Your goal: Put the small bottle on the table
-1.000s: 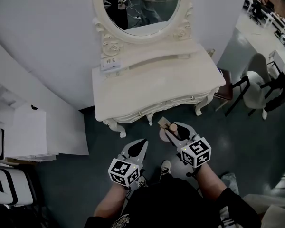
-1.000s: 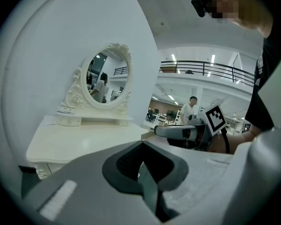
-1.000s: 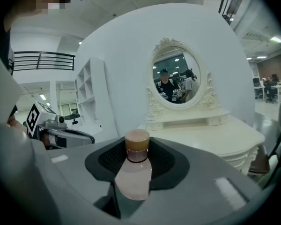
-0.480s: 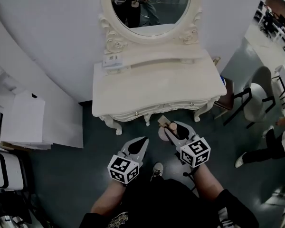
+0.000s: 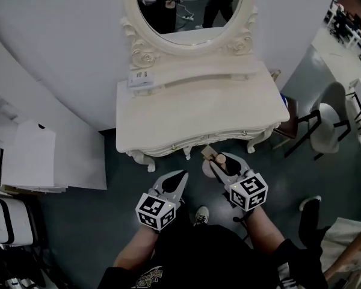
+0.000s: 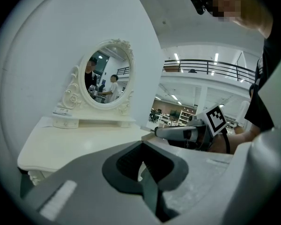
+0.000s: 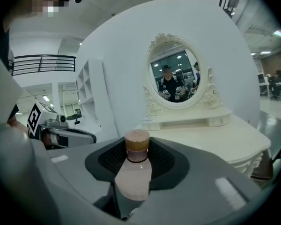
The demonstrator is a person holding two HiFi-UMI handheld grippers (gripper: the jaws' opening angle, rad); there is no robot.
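A small pale pink bottle with a tan cap stands upright between the jaws of my right gripper, which is shut on it. From the head view, the right gripper and the bottle hover over the floor just in front of the white dressing table. My left gripper is beside it to the left, shut and empty, also short of the table's front edge. In the left gripper view its jaws meet with nothing between them, and the table top lies ahead.
An oval mirror stands at the table's back, with a small white box at the back left. White shelves and boxes line the left. A chair and a person's leg are to the right.
Both grippers keep almost the same places, the bottle still in the right one. A passer-by on the right has moved to the lower right.
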